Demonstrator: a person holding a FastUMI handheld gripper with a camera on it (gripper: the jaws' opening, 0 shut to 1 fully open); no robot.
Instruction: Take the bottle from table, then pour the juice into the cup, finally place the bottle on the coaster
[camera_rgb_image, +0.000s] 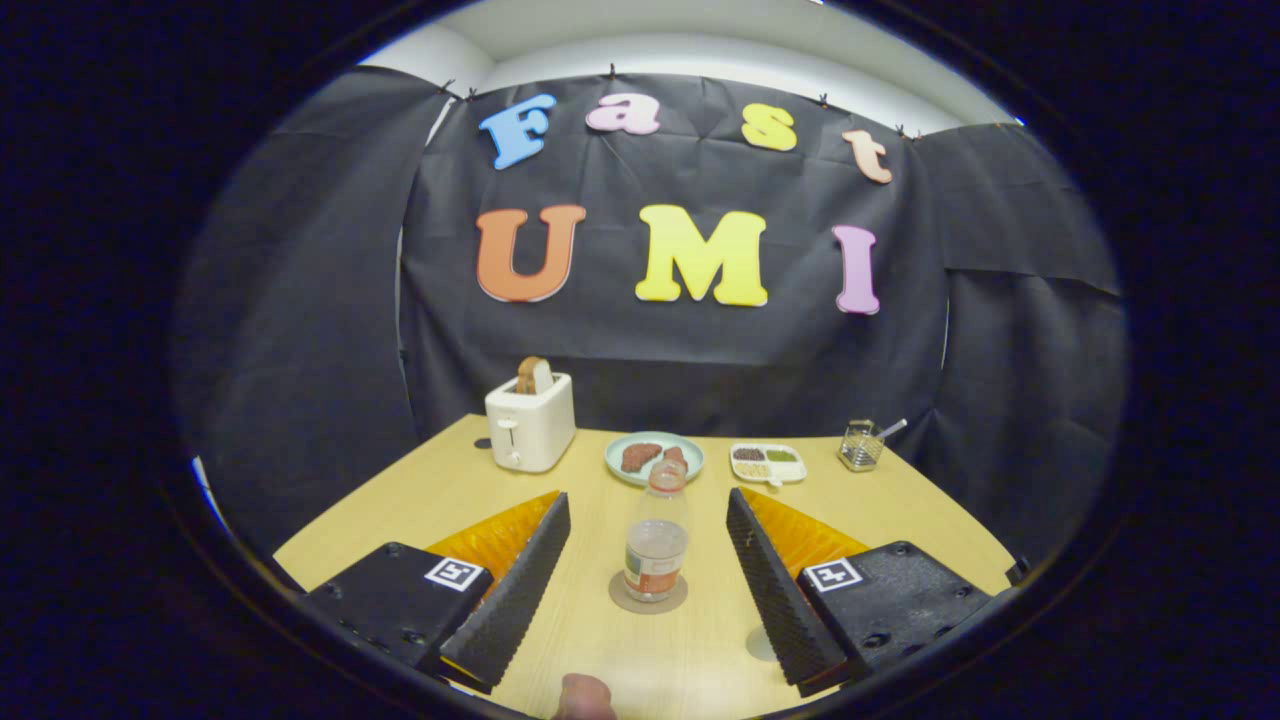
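the gripper is standing wide, its fingers spread apart and gripping nothing. the bottle is standing upright on the coaster, between the two fingers and touching neither. the coaster is lying on the table. beyond the bottle, a plate with food is sitting near a toaster, a divided tray and a wire basket. a fingertip is showing at the near table edge.
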